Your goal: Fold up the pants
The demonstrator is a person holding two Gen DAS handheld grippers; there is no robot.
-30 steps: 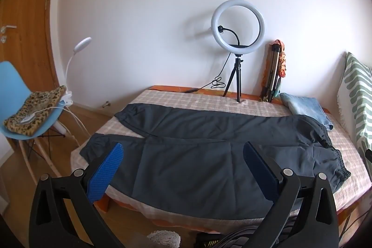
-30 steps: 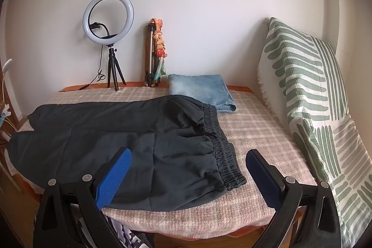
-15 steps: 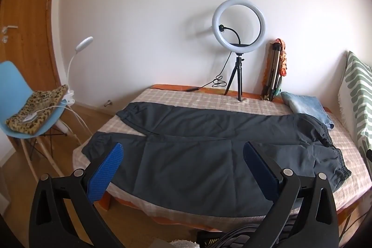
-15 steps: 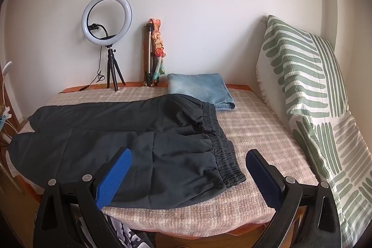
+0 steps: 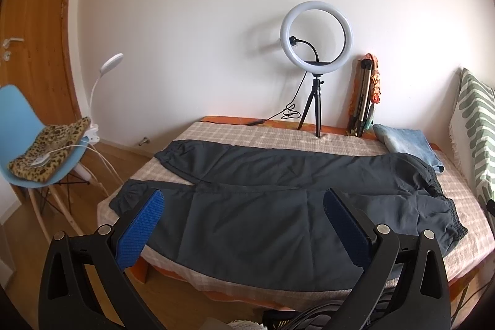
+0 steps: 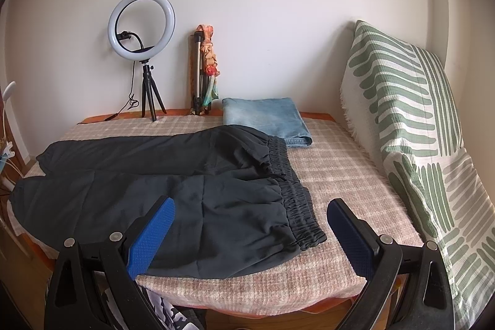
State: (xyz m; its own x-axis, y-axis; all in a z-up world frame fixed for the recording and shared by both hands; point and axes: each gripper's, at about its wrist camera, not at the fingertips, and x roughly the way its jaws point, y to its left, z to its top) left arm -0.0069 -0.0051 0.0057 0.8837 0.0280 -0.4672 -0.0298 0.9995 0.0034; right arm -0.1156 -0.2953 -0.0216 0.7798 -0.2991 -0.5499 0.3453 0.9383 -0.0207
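Pants: we count one dark pair, spread flat across the bed, both legs side by side and running to the left, the elastic waistband to the right.
Jeans: one folded blue pair behind the waistband, near the wall.
Ring light: one, lit, on a small tripod at the bed's far edge.
Folded tripod: one leaning on the wall, a patterned cloth hung on it.
Pillow: one, green-striped, propped at the right.
Chair: one blue at the left, with a leopard-print cushion on it (a white lamp stands clipped beside it).
Left hand-held gripper: we see it held level before the bed's near edge over the lower leg, fingers spread wide, nothing between them.
Right hand-held gripper: likewise spread and empty, held before the waistband end, not touching the cloth.
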